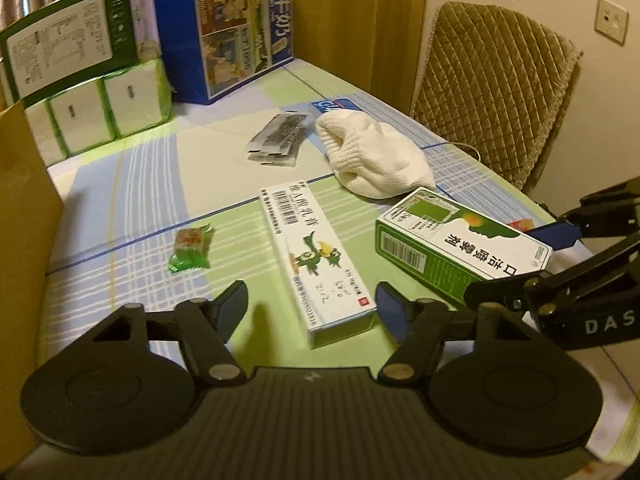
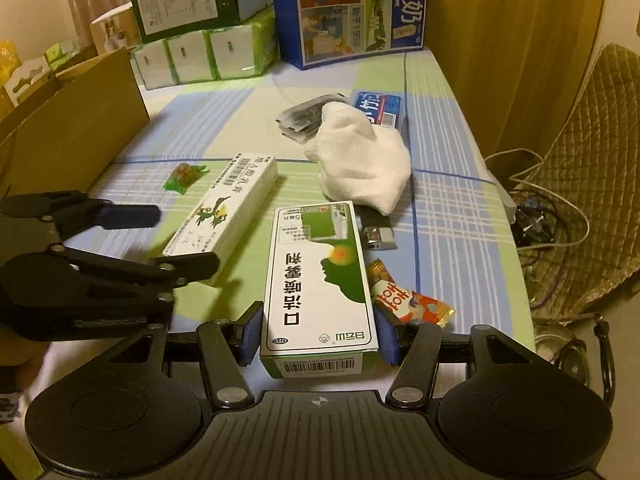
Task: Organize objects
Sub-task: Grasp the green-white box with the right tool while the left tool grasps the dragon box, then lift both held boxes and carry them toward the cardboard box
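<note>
Right claw (image 2: 318, 336) sits at the bottom middle of its view, both pads pressed against the sides of the green-and-white spray box (image 2: 318, 280), so it's gripping that one on the checked worktop (image 2: 452, 200). Left claw (image 1: 310, 304) is spread wide and holding nothing, with the long white ointment box (image 1: 316, 260) lying between its fingers, not touching. A green candy (image 1: 191, 249) lies centre-left, a white knit cloth (image 1: 376, 156) further back, and an orange snack wrapper (image 2: 404, 300) just right of the spray box.
</note>
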